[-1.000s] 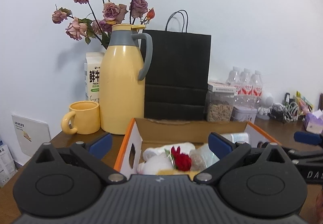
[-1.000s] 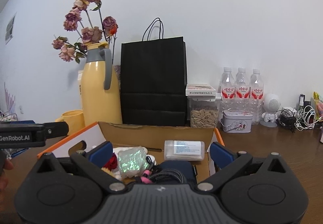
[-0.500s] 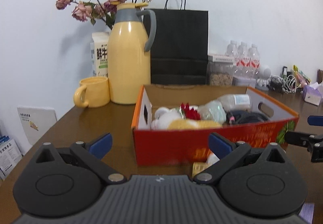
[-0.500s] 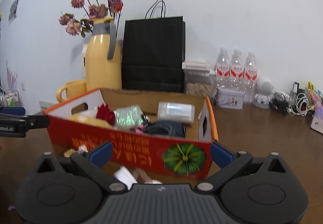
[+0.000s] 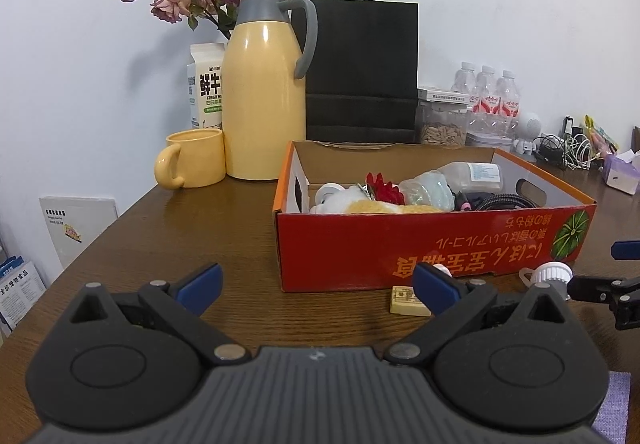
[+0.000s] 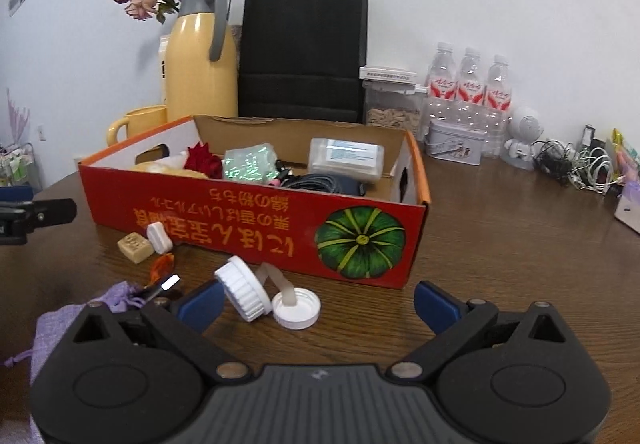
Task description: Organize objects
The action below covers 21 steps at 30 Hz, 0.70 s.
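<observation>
Both grippers hover low over the brown worktop, and neither holds anything. The left gripper has its jaws spread wide, with bare wood between the blue pads. The right gripper also has wide jaws.

The red cardboard box, printed with a green pumpkin, sits on the worktop ahead of both grippers. Inside it lie a red flower, a crinkled iridescent bag, a clear plastic bottle lying on its side and a coil of black cable.

Loose things lie on the worktop just in front of the box: a tan square block, a small white tablet-shaped piece leaning against the box wall, an orange scrap, a white ribbed cap tilted on its edge and touching a white lid that lies open side up. A lilac drawstring pouch rests beside the right gripper's left finger.

Behind the box stand a yellow thermos jug, a yellow mug, a milk carton, a black paper bag and 3 water bottles.
</observation>
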Each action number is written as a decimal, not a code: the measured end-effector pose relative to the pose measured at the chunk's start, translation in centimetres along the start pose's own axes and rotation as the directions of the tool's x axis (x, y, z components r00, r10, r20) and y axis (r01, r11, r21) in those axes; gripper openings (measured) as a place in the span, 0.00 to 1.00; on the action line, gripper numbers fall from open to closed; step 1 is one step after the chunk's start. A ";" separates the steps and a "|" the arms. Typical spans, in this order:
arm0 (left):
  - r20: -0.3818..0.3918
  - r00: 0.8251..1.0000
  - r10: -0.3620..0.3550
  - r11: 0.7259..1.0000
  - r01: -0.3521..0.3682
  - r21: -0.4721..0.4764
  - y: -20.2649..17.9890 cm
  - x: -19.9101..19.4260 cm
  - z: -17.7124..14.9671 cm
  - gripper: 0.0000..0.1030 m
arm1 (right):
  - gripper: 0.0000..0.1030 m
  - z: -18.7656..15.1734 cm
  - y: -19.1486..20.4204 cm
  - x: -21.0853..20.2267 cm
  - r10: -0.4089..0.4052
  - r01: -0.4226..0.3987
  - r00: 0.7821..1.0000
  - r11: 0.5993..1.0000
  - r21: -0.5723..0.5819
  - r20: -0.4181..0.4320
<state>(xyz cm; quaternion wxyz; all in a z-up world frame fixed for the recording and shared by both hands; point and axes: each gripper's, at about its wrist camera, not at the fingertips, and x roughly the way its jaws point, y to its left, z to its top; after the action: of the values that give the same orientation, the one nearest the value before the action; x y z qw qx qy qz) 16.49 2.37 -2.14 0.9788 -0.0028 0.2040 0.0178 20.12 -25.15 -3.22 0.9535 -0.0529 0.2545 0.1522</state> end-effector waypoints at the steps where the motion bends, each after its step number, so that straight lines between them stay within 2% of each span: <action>1: 0.000 1.000 -0.001 1.000 0.001 0.000 0.0 0.0 0.0 1.00 | 0.93 0.0 0.1 0.0 0.004 -0.004 1.000 1.000 -0.001 0.004; 5: 0.000 1.000 -0.003 1.000 0.003 0.001 -0.1 0.0 0.0 1.00 | 0.87 0.1 0.6 -0.1 0.039 -0.039 0.999 0.999 -0.020 0.017; 7: 0.002 1.000 -0.005 1.000 0.005 0.000 -0.1 0.0 0.0 1.00 | 0.76 0.3 0.9 0.0 0.056 -0.056 0.998 0.998 -0.027 0.017; 9: 0.002 1.000 -0.006 1.000 0.006 0.000 -0.1 0.0 0.0 1.00 | 0.72 0.5 1.4 0.4 0.071 -0.071 0.997 0.997 -0.038 0.007; 11: 0.002 1.000 -0.005 1.000 0.005 0.000 -0.1 0.0 0.0 1.00 | 0.61 0.7 2.2 1.0 0.071 -0.072 0.997 0.995 -0.064 -0.006; 13: 0.002 1.000 -0.005 1.000 0.005 0.000 -0.1 0.0 0.0 1.00 | 0.41 1.0 3.1 1.6 0.064 -0.066 0.998 0.993 -0.100 -0.022; 14: 0.002 1.000 -0.005 1.000 0.005 0.000 -0.1 0.0 0.0 1.00 | 0.37 1.1 3.5 1.8 0.060 -0.063 0.998 0.991 -0.116 -0.029; 16: 0.002 1.000 -0.005 1.000 0.005 0.000 -0.1 0.0 0.0 1.00 | 0.19 1.0 4.1 2.0 0.052 -0.057 0.998 0.987 -0.148 -0.038; 17: 0.002 1.000 -0.005 1.000 0.005 0.000 -0.1 0.0 0.0 1.00 | 0.14 1.0 4.3 1.8 0.051 -0.055 0.998 0.986 -0.160 -0.031; 21: -0.004 1.000 -0.003 1.000 0.003 0.000 -0.1 0.1 -0.1 1.00 | 0.14 0.9 4.3 1.2 0.056 -0.055 0.998 0.985 -0.166 0.002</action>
<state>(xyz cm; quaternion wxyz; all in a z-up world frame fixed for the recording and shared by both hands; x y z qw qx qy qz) 16.55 2.27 -2.32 0.9784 -0.0030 0.2061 0.0162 20.19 -20.56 -3.14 0.9420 -0.1247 0.2392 0.1996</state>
